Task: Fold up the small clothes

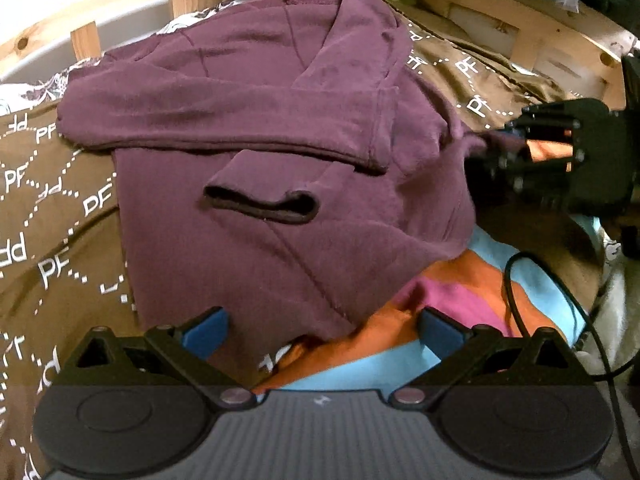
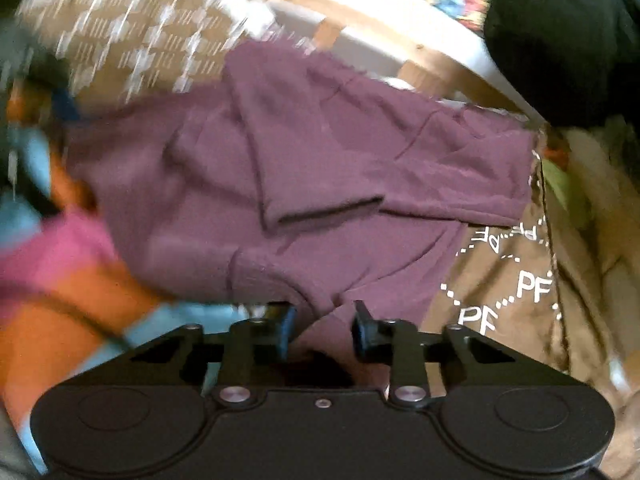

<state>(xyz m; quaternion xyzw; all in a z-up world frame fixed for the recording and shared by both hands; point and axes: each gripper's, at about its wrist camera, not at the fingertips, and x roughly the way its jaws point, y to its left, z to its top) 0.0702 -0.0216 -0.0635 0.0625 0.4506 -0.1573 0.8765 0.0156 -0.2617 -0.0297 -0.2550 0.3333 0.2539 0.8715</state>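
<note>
We see maroon knit long-sleeved top [image 1: 256, 152] ahead of left gripper [image 1: 322, 330], sleeves crossed over body: fold partway. Left gripper wide, empty. Right gripper [image 2: 322, 326] narrowed, top's near hem between its fingers; pinch uncertain. We judge final folds remain.

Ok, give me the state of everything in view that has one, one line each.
Purple top: partly folded, both sleeves laid across the body, lying on the brown bedspread.
Left gripper: open, nothing between the fingers, over the top's near edge.
Right gripper: partly closed with the top's edge between the fingers; the blur hides whether they press on it.
</note>
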